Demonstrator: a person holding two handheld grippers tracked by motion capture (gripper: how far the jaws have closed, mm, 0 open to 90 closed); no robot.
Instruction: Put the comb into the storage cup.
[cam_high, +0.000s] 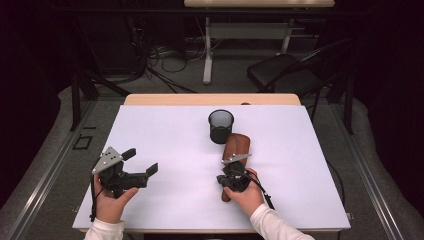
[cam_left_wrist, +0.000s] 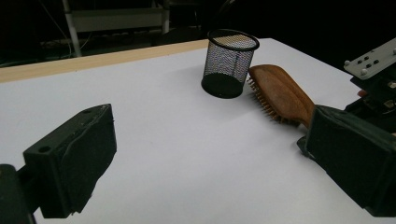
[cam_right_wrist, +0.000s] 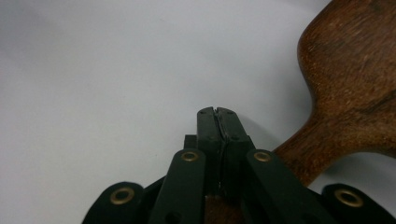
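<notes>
Right gripper (cam_high: 233, 176) sits over the hairbrush (cam_high: 235, 150) handle with its jaws pressed together and nothing gripped; the handle runs beneath them. Left gripper (cam_high: 142, 162) hovers with jaws spread wide, empty. Brush lies on the white table (cam_high: 165, 145), head beside the mesh cup (cam_high: 220, 126). Cup looks empty. Judgement: brush not yet grasped; placement remains.

My brown wooden hairbrush (cam_high: 236, 150) is lying on its side on the white table, bristles pointing sideways, its head sitting just beside the black mesh cup (cam_high: 220, 126).
</notes>
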